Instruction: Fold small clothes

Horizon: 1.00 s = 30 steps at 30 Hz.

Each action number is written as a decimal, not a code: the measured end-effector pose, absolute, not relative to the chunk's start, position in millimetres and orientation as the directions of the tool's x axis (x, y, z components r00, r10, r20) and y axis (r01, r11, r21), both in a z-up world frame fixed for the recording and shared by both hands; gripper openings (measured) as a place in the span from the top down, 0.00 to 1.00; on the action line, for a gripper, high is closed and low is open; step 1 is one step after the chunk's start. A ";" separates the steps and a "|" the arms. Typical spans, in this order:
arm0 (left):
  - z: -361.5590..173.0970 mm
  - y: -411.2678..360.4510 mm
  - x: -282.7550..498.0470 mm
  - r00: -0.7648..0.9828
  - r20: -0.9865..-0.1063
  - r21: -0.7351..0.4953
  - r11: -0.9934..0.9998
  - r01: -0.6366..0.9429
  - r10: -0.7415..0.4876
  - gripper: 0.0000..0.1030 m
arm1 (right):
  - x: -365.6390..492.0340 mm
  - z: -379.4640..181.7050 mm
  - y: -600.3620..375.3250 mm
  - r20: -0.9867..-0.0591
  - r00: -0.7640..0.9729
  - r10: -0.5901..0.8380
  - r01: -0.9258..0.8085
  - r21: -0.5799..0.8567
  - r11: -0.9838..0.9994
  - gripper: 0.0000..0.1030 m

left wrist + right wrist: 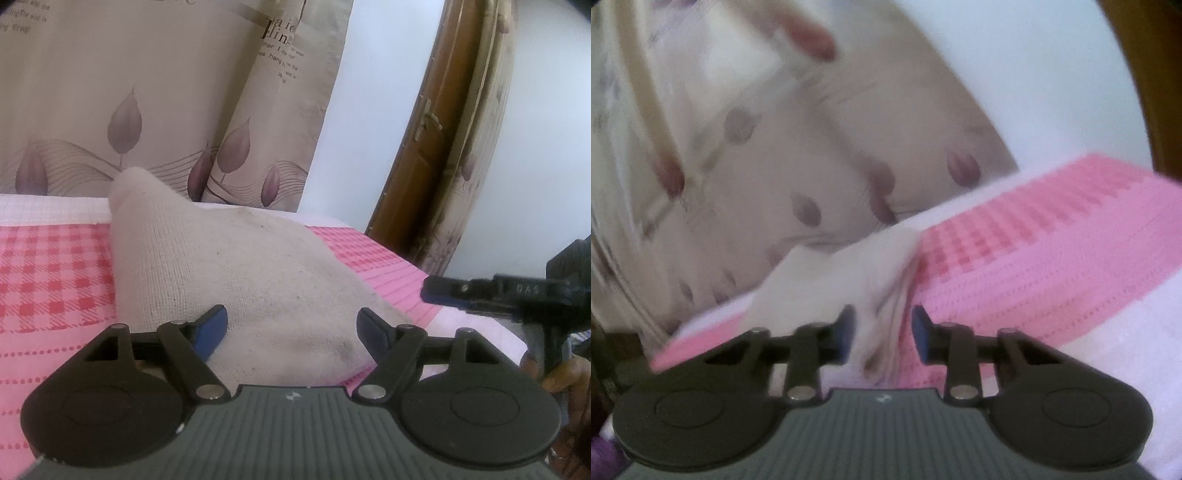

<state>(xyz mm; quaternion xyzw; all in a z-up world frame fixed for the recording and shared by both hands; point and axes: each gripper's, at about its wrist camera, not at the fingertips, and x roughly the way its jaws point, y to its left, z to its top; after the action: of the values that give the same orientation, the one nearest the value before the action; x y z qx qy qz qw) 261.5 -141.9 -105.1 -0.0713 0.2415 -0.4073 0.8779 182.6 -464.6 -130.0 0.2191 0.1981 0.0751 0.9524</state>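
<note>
The off-white sock (236,266) lies on the pink checked cover (51,280), between your left gripper's (291,328) spread, untouching jaws. Your right gripper (882,332) straddles its bunched end (879,295); grip cannot be confirmed. The curtain (177,92) text reads partly "ling".

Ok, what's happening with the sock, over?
Left gripper open around white sock. Right gripper half closed, sock between, contact unclear. Nothing in the way on pink cloth.

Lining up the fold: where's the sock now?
Left wrist view: the beige sock lies centre on the pink checked cloth, its near end between the left gripper fingers.
</note>
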 end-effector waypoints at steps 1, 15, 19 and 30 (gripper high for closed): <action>-105.3 -142.3 261.2 0.552 -0.366 -0.321 0.658 0.681 -0.749 0.25 | 187.0 -131.3 -456.8 -0.370 0.899 0.235 -0.071 0.407 0.911 0.70; -105.2 -140.7 262.1 0.552 -0.365 -0.314 0.657 0.686 -0.750 0.23 | 278.5 -123.1 -483.3 -0.400 0.846 0.354 -0.121 0.502 0.856 0.41; -105.1 -140.8 262.0 0.553 -0.365 -0.312 0.658 0.685 -0.749 0.23 | 324.6 -131.4 -466.1 -0.418 0.823 0.384 -0.166 0.471 0.867 0.54; -103.3 -141.7 259.7 0.559 -0.356 -0.289 0.658 0.696 -0.748 0.13 | 345.5 -144.8 -473.9 -0.360 0.819 0.446 -0.203 0.545 0.813 0.74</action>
<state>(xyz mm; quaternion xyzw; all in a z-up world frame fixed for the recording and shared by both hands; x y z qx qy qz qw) 259.7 -141.7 -103.3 -0.0574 0.2288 -0.4098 0.8812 345.5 -473.9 -144.8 0.2494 0.2432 0.1764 0.9206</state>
